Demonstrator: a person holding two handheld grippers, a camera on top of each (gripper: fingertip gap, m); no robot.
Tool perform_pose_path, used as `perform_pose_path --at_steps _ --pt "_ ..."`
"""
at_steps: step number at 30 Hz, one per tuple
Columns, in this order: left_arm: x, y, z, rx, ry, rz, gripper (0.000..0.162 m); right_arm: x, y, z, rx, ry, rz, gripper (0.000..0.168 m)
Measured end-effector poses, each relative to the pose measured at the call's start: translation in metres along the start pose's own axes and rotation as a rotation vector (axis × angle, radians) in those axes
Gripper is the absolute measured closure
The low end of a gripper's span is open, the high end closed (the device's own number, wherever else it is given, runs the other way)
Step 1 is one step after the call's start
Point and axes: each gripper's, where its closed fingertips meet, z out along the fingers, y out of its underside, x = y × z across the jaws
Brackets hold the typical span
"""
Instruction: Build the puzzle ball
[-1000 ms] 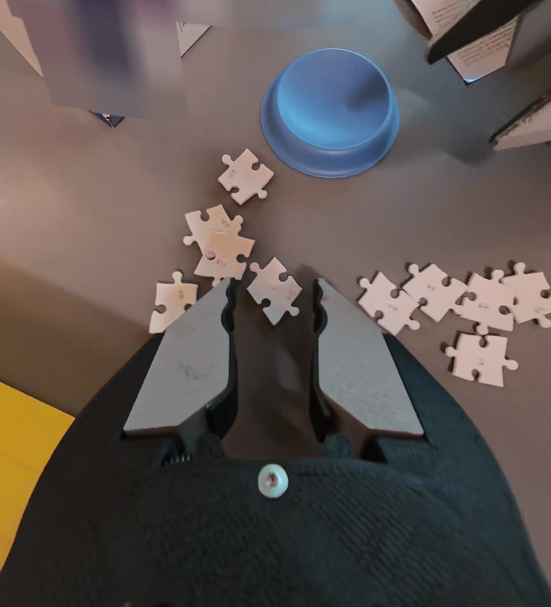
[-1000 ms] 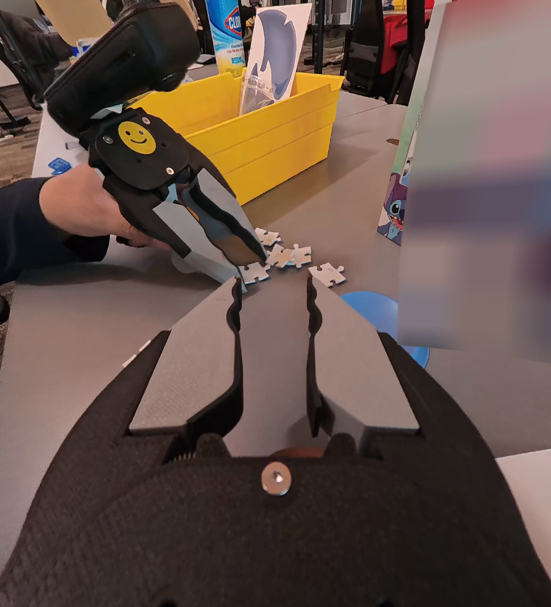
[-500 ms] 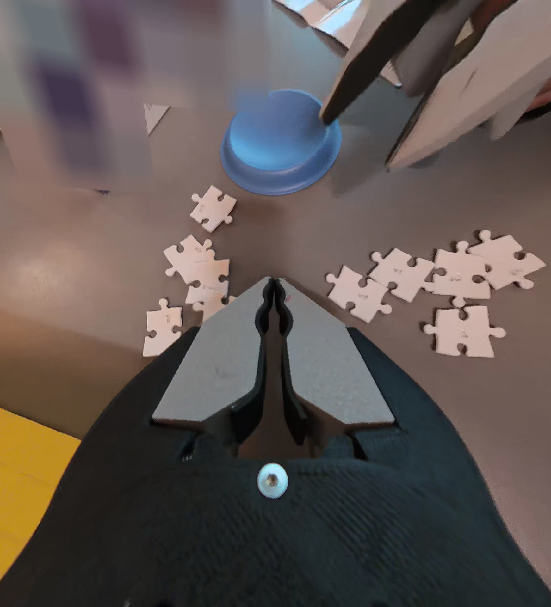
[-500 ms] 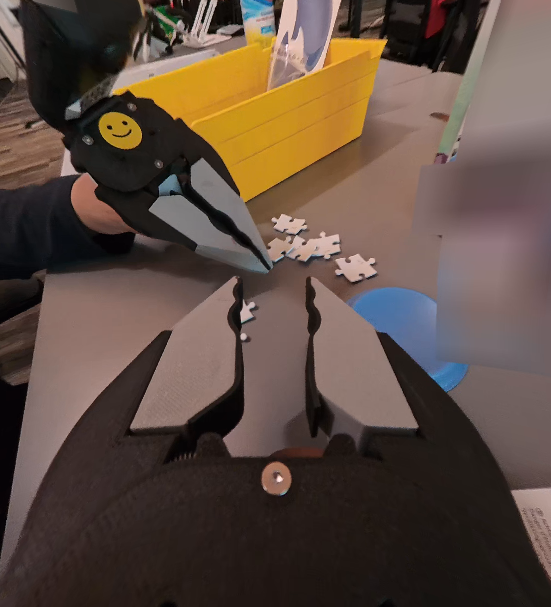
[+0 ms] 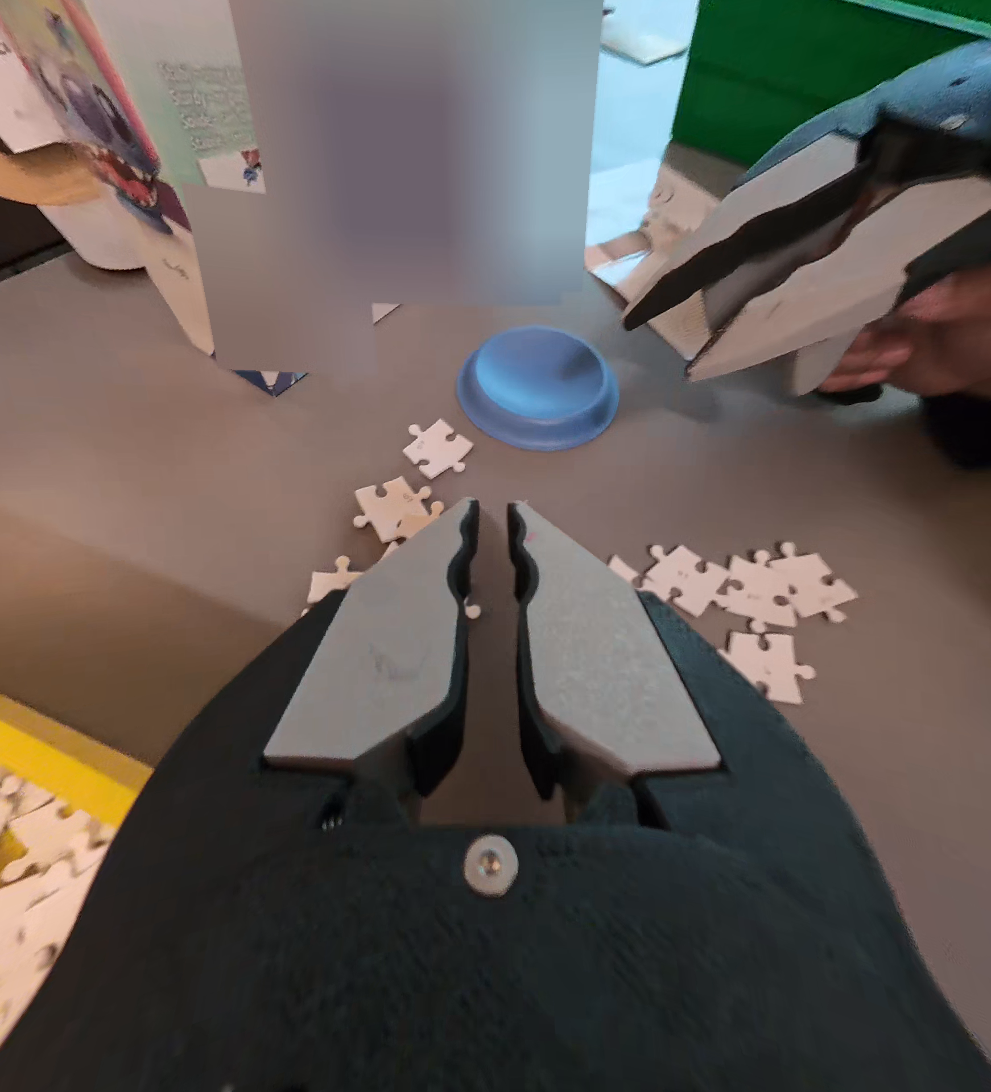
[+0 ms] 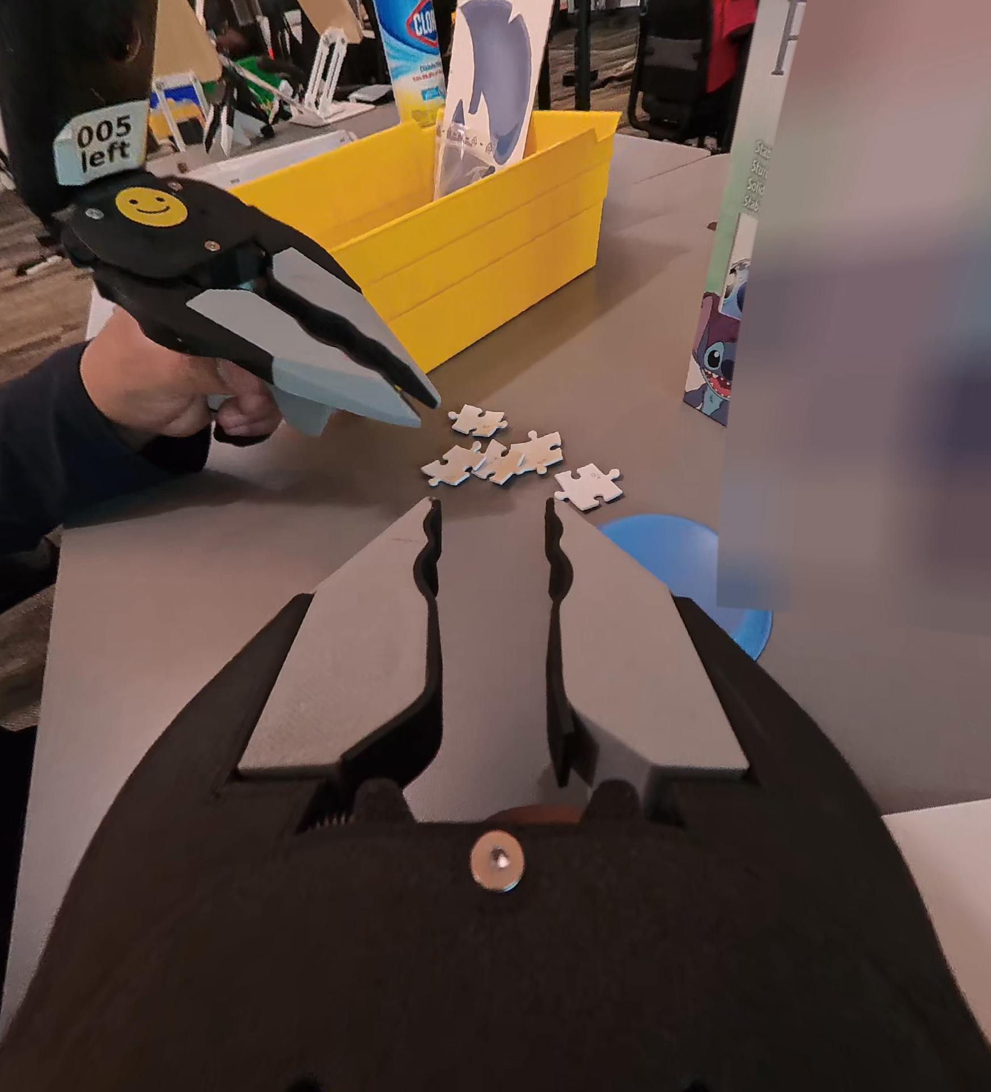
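Several white puzzle pieces lie face down on the grey table in two groups, one on the left (image 5: 389,505) and one on the right (image 5: 753,591). The left group also shows in the right wrist view (image 6: 499,458). A blue round stand (image 5: 537,387) sits beyond them, also in the right wrist view (image 6: 676,549). My left gripper (image 5: 493,505) hovers over the left group, jaws a narrow gap apart and empty; it also shows in the right wrist view (image 6: 428,413). My right gripper (image 6: 490,502) is open and empty above the table, and shows at the right of the left wrist view (image 5: 658,348).
A yellow bin (image 6: 481,254) stands behind the pieces and holds a plastic bag (image 6: 487,88); its rim (image 5: 38,750) shows more pieces inside. The puzzle box (image 6: 718,354) stands upright by the stand. A white sheet (image 6: 966,857) lies at the right edge. About 9 cm separates my left fingertips from my right.
My left gripper closed over a piece in the left group, then lifted and parted slightly without it. My right gripper stayed open and drew back a little.
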Motion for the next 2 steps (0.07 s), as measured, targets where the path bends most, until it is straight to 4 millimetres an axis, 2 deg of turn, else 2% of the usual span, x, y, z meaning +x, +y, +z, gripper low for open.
perform_pose_path --at_steps 1,2 --pt "0.0026 -0.0016 0.0000 0.011 0.017 -0.009 0.150 0.0005 -0.0007 -0.0009 0.004 -0.003 0.007 0.137" --pt "0.0047 -0.0014 0.0006 0.009 0.027 -0.010 0.142 0.0012 -0.0014 -0.0018 0.006 -0.002 0.011 0.137"
